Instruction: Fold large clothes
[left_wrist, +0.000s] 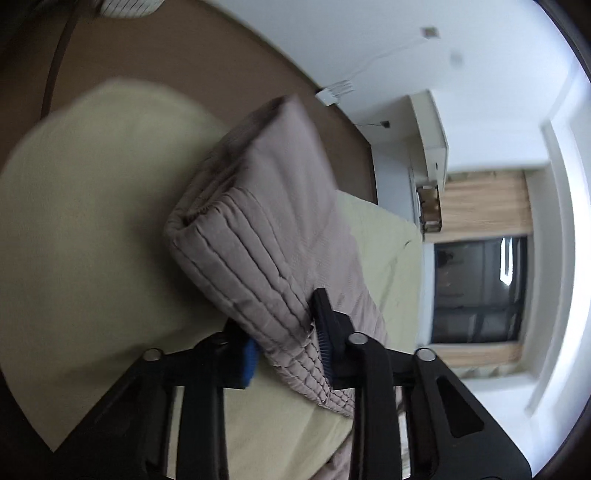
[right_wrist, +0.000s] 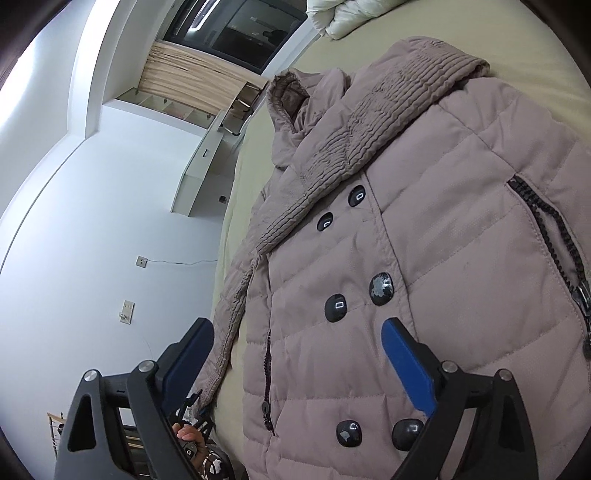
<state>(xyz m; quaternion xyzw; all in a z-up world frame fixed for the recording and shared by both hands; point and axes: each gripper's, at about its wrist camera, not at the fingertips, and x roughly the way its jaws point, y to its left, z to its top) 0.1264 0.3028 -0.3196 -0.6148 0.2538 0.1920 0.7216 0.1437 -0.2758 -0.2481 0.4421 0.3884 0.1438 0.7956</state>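
A mauve quilted coat (right_wrist: 443, 221) lies front up on the pale yellow bed sheet (right_wrist: 236, 184), with dark buttons (right_wrist: 380, 288) and a zipped pocket. My right gripper (right_wrist: 297, 328) hovers open over the lower front, nothing between its blue pads. In the left wrist view, the coat's sleeve (left_wrist: 258, 206) is lifted off the sheet (left_wrist: 92, 221), and my left gripper (left_wrist: 286, 343) is shut on its ribbed cuff end. In the right wrist view, a person's hand (right_wrist: 188, 439) shows at the bottom, beside the sleeve's cuff (right_wrist: 210, 391).
A white duvet (right_wrist: 343, 14) is bunched at the far end of the bed. A brown headboard (left_wrist: 184, 55) stands behind the sheet. White walls, a cabinet (left_wrist: 432, 136) and a dark window (left_wrist: 480, 291) lie beyond the bed's edge.
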